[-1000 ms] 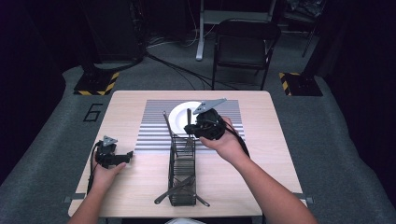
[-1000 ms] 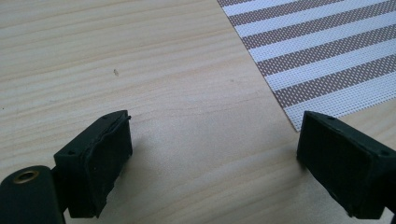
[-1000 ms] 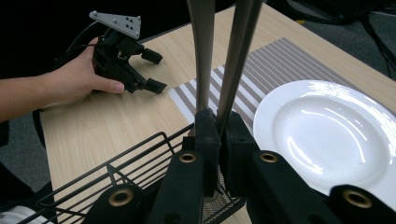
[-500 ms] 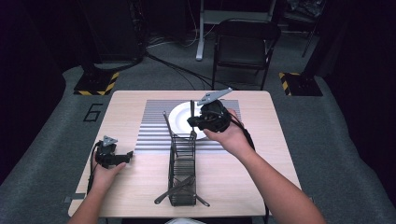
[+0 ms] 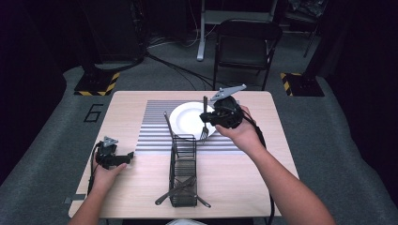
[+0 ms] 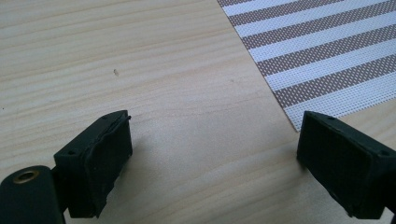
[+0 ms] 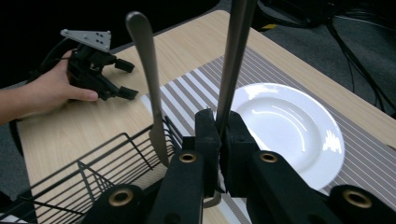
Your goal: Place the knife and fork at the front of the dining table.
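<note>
Above the white plate's (image 5: 187, 119) near rim, the right gripper (image 5: 210, 117) holds a fork (image 5: 204, 121) upright — jaws clenched on its handle, tines down; beside it stands the wire basket (image 5: 183, 171); the left gripper (image 5: 123, 158) rests on the surface (image 5: 234, 173), jaws released.

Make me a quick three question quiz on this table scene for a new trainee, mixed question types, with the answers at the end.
1. True or false: the right gripper is shut on a fork.
2. Multiple choice: the white plate rests on A) the bare wood, B) the striped placemat, C) the wire caddy.
3. Fill in: the left gripper sits low over the wooden table with its jaws ____.

Key: 1 true; 2 B; 3 open, with nothing between them.
</note>
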### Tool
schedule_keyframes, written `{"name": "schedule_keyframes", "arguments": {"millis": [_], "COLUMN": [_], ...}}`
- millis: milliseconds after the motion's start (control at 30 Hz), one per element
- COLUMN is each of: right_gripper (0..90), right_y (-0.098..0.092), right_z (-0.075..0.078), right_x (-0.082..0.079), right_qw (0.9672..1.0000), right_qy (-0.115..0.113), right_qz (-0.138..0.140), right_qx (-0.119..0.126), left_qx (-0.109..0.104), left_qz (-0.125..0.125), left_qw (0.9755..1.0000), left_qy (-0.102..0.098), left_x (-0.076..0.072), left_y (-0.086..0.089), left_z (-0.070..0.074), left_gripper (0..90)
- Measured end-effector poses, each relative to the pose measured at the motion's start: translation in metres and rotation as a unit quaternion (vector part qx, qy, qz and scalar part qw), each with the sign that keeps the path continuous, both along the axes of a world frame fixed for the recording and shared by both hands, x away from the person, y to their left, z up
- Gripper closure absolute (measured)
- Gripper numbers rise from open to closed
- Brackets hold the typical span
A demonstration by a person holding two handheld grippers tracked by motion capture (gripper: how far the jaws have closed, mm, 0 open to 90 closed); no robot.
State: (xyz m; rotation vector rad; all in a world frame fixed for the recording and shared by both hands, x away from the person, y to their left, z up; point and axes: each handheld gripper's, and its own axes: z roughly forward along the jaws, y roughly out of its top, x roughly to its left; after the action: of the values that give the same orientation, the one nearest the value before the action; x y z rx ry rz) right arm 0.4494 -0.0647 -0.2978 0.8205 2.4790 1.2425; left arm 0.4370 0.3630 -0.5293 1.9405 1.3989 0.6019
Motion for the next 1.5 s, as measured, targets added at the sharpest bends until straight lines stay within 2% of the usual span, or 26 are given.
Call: {"name": "schedule_keyframes", "arguments": {"millis": [233,600,800,867,1067,1233,1300,1500], "right_gripper": [86.7,86.7,86.7,86.7,86.7,86.7,86.7,86.7], "right_y": [-0.014,-0.033,-0.040,-0.042,-0.047,-0.050,-0.051,-0.053], "right_z": [-0.010,-0.039,-0.055,-0.061,-0.083,-0.094,-0.101,-0.111], "right_x": [0.005,0.022,0.029,0.032,0.042,0.047,0.050,0.056], "right_qw": [0.9997,0.9979,0.9961,0.9958,0.9925,0.9915,0.9899,0.9888], "right_qy": [0.000,0.013,0.018,0.013,0.022,0.025,0.031,0.035], "right_qz": [-0.021,-0.062,-0.084,-0.089,-0.116,-0.122,-0.133,-0.139], "right_qx": [-0.007,-0.014,-0.017,-0.021,-0.032,-0.036,-0.037,-0.043], "left_qx": [0.000,0.000,0.000,0.000,0.000,0.000,0.000,0.000], "left_qz": [0.000,0.000,0.000,0.000,0.000,0.000,0.000,0.000], "left_qw": [1.0000,1.0000,1.0000,1.0000,1.0000,1.0000,1.0000,1.0000], "left_qy": [0.000,0.000,0.000,0.000,0.000,0.000,0.000,0.000], "left_x": [0.000,0.000,0.000,0.000,0.000,0.000,0.000,0.000], "left_y": [0.000,0.000,0.000,0.000,0.000,0.000,0.000,0.000], "left_z": [0.000,0.000,0.000,0.000,0.000,0.000,0.000,0.000], "left_gripper": [10.0,10.0,10.0,10.0,9.9,10.0,10.0,10.0]}}
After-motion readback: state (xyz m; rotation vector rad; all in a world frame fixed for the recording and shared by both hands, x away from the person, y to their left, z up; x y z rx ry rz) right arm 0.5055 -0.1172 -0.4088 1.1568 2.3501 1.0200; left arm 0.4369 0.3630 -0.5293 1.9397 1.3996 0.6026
